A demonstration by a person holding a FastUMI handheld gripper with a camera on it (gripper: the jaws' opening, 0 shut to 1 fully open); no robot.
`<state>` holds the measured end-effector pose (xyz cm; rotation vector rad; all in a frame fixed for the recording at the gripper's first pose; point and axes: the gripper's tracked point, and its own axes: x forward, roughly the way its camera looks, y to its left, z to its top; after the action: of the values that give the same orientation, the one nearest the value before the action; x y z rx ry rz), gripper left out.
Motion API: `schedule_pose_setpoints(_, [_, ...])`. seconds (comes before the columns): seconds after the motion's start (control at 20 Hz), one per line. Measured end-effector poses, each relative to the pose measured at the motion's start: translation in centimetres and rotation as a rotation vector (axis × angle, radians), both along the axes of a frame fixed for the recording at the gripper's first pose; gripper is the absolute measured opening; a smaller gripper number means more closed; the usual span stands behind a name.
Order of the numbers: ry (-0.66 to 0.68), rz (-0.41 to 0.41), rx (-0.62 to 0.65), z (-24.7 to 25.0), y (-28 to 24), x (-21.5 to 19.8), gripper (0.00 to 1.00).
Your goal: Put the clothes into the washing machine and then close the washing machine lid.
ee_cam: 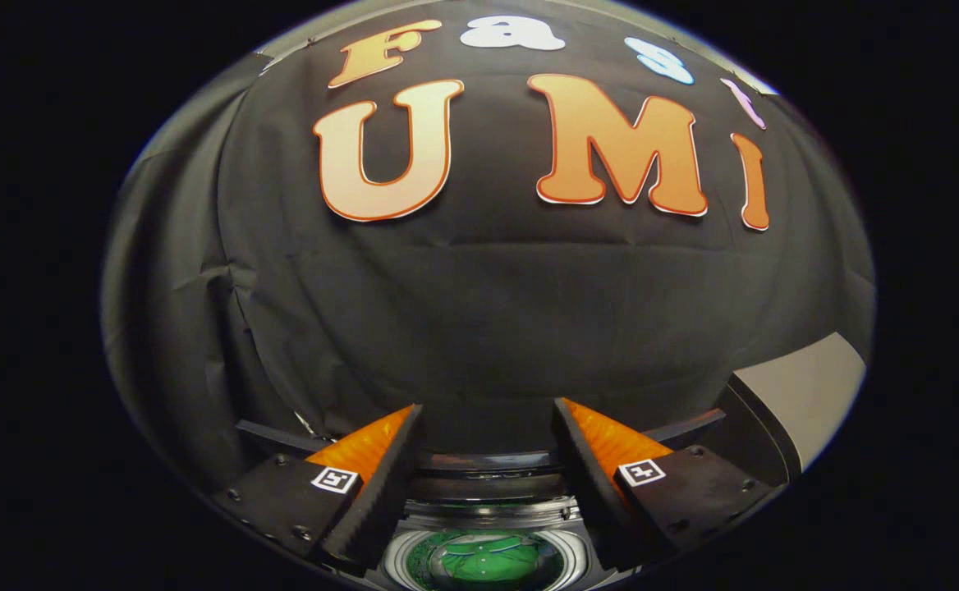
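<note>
My gripper (pixel 488 419) is open, its two orange-and-black fingers (pixel 381 468) spread wide with nothing between them. Below and between the fingers I look down into the washing machine's round drum (pixel 401 558). A green piece of clothing (pixel 488 560) with white trim lies inside the drum. The machine's dark top rim (pixel 488 484) runs across just beyond the opening, between the fingers. To the right of the right finger a grey-white panel with a dark edge (pixel 808 394) stands raised; it looks like the machine's opened lid.
The booth's black cloth wall (pixel 488 312) hangs close behind the machine and fills the space beyond the fingers.
</note>
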<state>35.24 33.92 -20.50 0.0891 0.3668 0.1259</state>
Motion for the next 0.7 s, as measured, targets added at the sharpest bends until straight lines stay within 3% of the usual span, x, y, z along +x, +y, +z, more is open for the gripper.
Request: schedule_pose_setpoints(0.7, [-0.199,-0.003,0.01,-2.3,-0.3,-8.7,0.99])
